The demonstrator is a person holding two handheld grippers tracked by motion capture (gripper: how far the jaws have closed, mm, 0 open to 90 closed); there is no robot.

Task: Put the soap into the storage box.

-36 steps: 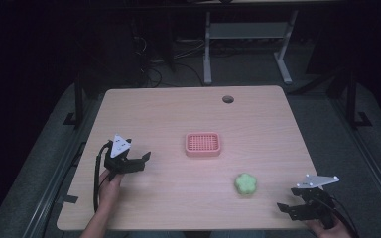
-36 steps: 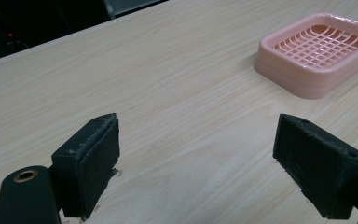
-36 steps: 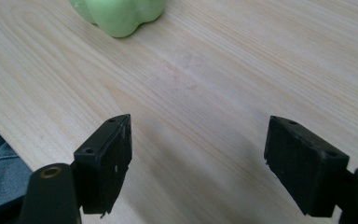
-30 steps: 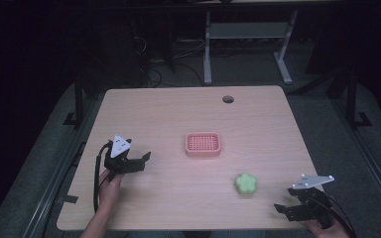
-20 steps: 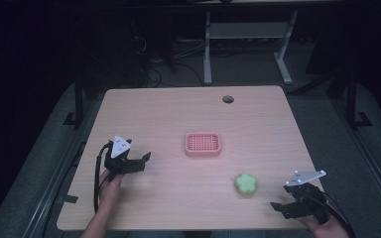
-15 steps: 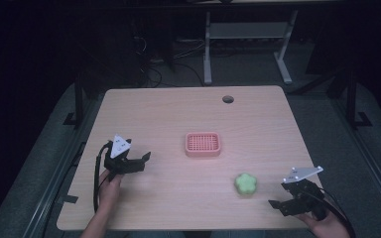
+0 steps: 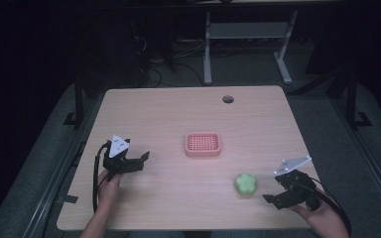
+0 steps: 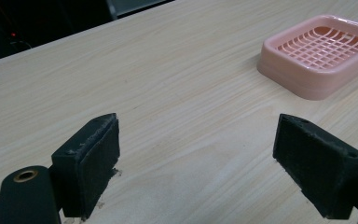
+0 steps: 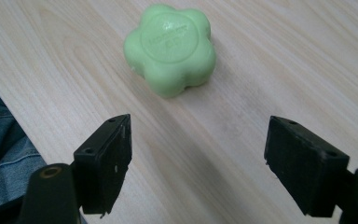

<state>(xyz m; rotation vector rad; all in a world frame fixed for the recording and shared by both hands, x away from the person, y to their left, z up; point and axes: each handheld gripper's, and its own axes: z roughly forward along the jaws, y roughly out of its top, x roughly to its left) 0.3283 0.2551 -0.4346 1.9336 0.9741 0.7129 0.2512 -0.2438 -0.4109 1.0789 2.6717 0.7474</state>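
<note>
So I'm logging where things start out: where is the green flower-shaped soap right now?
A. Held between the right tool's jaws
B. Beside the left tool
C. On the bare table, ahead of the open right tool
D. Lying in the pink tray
C: the green soap lies on the wooden table, apart from the pink tray, just ahead of the right tool, whose jaws stand wide apart and empty.

Embossed mark on soap, unreadable.
Green flower-shaped soap (image 9: 169, 48) has a round stamp w/ raised lettering on its top face, approx 2 short lines, too faint & blurred to make out. No other text, nos. or signs legible anywhere else.
</note>
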